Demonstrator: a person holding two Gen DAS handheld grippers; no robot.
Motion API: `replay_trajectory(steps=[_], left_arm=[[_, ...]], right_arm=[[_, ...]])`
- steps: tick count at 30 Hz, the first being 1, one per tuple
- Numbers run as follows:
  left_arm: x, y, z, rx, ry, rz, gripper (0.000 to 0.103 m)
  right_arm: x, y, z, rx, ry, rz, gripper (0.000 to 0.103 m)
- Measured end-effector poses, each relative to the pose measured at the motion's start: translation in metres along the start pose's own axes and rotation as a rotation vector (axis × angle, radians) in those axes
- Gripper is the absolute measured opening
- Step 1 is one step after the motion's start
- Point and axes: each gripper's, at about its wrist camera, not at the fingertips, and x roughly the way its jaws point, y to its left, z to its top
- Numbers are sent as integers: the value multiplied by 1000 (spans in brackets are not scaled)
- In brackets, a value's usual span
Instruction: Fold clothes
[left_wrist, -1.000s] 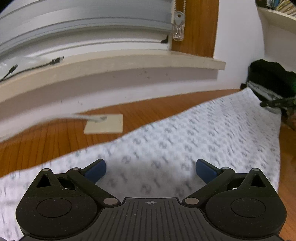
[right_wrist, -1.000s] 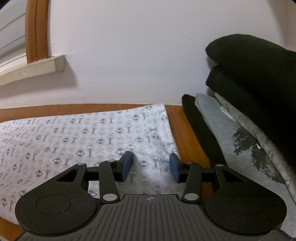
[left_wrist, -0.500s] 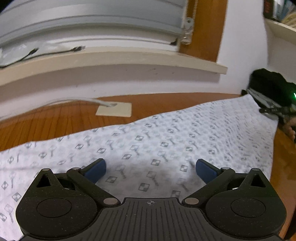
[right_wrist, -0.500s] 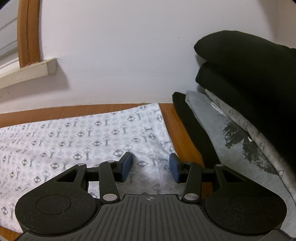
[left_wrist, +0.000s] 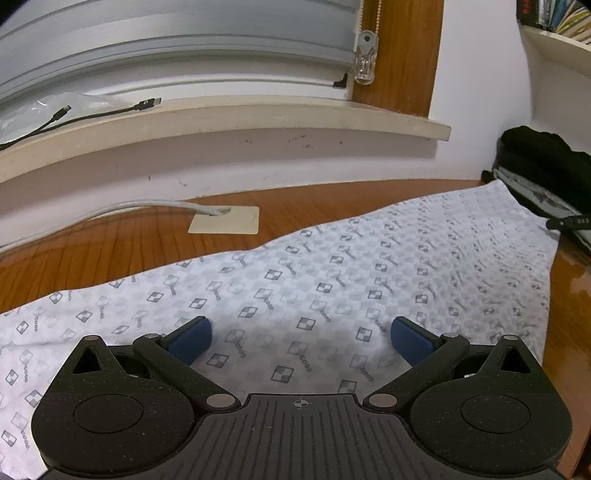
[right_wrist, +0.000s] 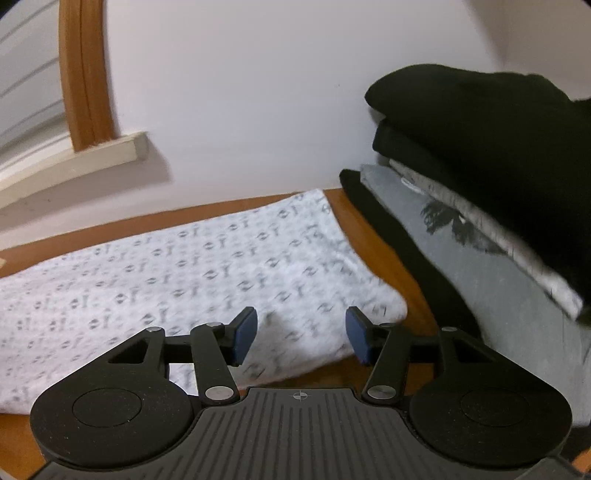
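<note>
A white garment printed with small grey checked motifs (left_wrist: 332, 280) lies spread flat on the wooden table (left_wrist: 110, 251). My left gripper (left_wrist: 301, 338) hovers over its near part, wide open, blue pads apart and nothing between them. In the right wrist view the same garment (right_wrist: 192, 266) ends in a folded corner near the right edge. My right gripper (right_wrist: 301, 334) stands open just above that corner, holding nothing. The tip of the right gripper (left_wrist: 569, 223) shows at the far right of the left wrist view.
A stack of folded clothes (right_wrist: 480, 192), black on top with grey and patterned pieces below, sits right of the garment against the wall. A cream plate with a white cable (left_wrist: 225, 219) lies on the table. Behind it runs a window sill (left_wrist: 221, 118) with black cables.
The right gripper's jaws have opened wider and it has pulled back and up from the garment corner. The left view has shifted slightly; its gripper stays open over the cloth.
</note>
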Motion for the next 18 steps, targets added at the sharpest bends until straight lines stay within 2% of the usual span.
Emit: replay_trajectory(steps=[2, 3, 4, 6, 7, 8, 18], left_arm=[[0, 0, 0, -1, 1, -2, 103], [0, 0, 0, 0, 2, -3, 103], [0, 0, 0, 0, 1, -3, 103], [-1, 0, 0, 0, 0, -4, 103], [-1, 0, 0, -1, -1, -3, 103], [-1, 0, 1, -1, -2, -4, 103], [0, 0, 1, -4, 4, -9, 103]], right_arm=[[-3, 0, -3, 28, 5, 10, 52], [-4, -1, -4, 45, 7, 15, 48], [-4, -1, -5, 61, 9, 19, 37], [-4, -4, -7, 94, 9, 23, 30], [-4, -6, -7, 118, 6, 25, 23], [-4, -9, -8, 141, 6, 26, 21], [0, -36, -1, 325, 3, -1, 20]])
